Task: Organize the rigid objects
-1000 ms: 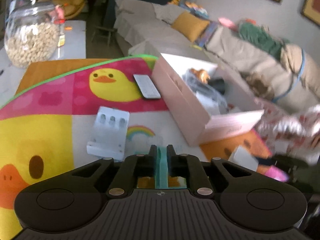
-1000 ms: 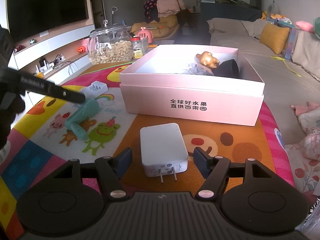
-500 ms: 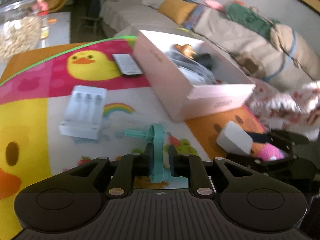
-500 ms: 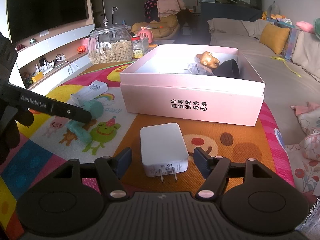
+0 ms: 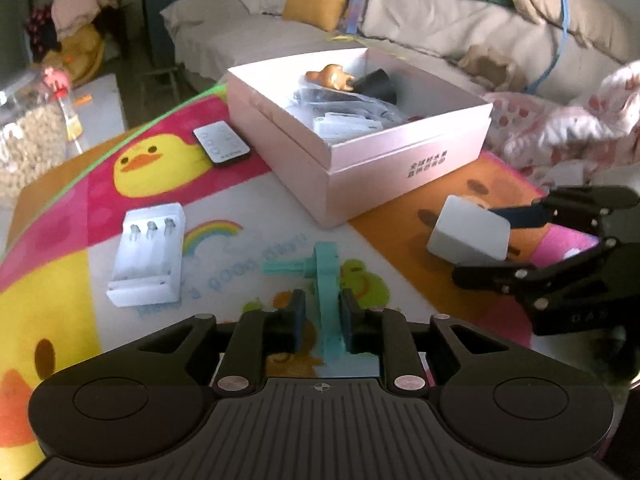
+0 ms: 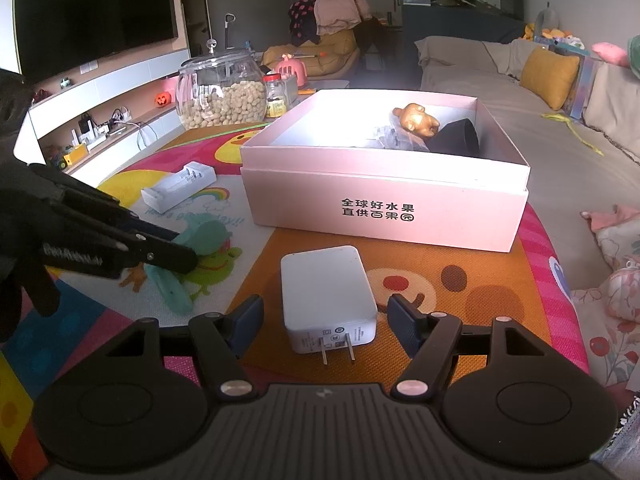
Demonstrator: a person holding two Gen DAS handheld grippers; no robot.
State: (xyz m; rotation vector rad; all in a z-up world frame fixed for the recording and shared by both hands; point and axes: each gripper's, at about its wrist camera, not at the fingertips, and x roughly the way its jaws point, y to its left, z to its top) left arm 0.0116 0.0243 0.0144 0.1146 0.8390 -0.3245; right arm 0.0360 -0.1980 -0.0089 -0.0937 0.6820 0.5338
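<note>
A teal plastic tool [image 5: 326,276] lies on the colourful play mat [image 5: 52,280], its handle between the fingers of my left gripper [image 5: 322,314]. The jaws are opening, and a small gap shows beside the left pad. In the right wrist view the left gripper [image 6: 176,252] reaches in from the left over the teal tool [image 6: 200,236]. My right gripper [image 6: 326,320] stands open around a white plug-in charger [image 6: 326,292], with a gap on both sides. The pink box [image 6: 384,204] behind it holds a gold figurine [image 6: 416,118] and dark items.
A white battery charger [image 5: 148,252] and a remote [image 5: 222,149] lie on the mat left of the box. A glass jar of nuts [image 6: 222,92] stands at the far edge. A sofa with cushions [image 5: 320,0] runs behind and to the right.
My left gripper has rolled and swung to the right while lowering the teal tool onto the mat, and its jaws have loosened around it. The right gripper has stayed still.
</note>
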